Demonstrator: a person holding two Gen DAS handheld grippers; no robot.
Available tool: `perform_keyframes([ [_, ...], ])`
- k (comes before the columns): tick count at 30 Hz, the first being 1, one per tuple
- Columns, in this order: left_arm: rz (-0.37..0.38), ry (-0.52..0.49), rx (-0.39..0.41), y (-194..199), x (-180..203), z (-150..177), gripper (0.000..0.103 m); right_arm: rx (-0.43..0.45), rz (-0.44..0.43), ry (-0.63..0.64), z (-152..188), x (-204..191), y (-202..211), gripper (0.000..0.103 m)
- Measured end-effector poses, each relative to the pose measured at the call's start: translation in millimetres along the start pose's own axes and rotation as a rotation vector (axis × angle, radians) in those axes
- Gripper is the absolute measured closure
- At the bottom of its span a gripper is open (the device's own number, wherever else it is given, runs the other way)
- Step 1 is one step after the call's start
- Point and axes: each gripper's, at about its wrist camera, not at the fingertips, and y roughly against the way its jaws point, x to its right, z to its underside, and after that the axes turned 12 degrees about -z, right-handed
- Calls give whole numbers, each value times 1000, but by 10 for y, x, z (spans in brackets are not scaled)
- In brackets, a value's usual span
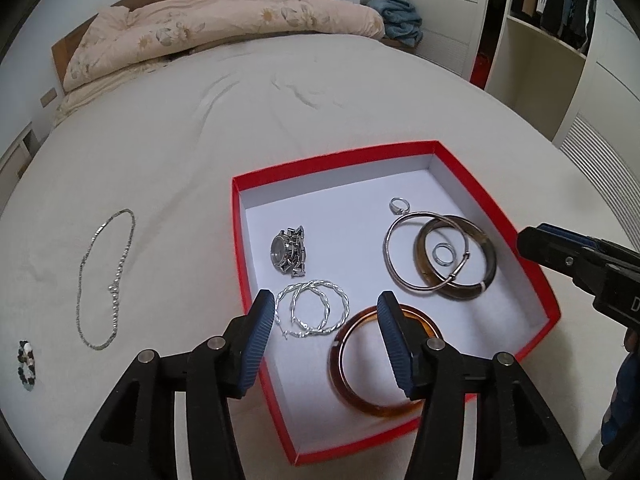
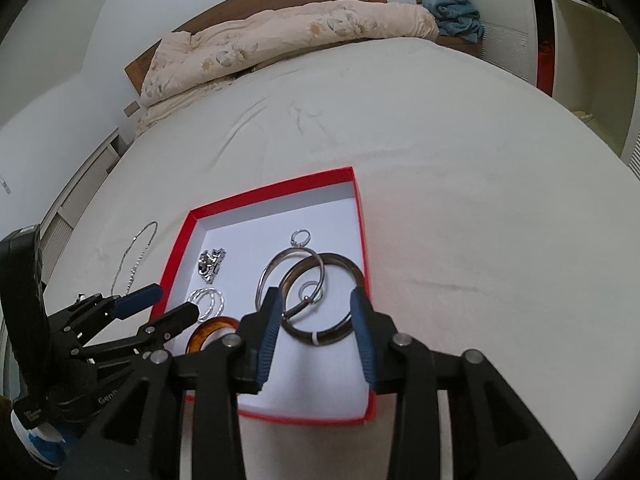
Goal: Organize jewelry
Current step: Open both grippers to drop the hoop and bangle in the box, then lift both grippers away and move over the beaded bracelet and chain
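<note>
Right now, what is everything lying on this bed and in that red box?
red box: one, red outside, white inside, on the bed
watch: one, silver, box, left part
twisted hoops: two, silver, overlapping, below the watch
amber bangle: one, orange-brown, box's near edge
dark bangle: one, brown, box, right part
thin bangle: one, silver, overlapping the dark bangle
small rings: two, silver, one beyond the bangles, one inside them
necklace: one, silver, on the bed left of the box
beaded bracelet: one, black and white, far left
bed: one, white sheet
quilt: one, pink floral, at the headboard
left tongs: open, over the box
right tongs: open, over the dark bangle
</note>
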Motion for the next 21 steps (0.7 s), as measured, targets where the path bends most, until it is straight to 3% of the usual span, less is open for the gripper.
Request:
perform_keyframes([
  [21, -24, 40, 92, 1161, -312, 392, 45, 69, -18, -8, 305, -572, 964, 69],
])
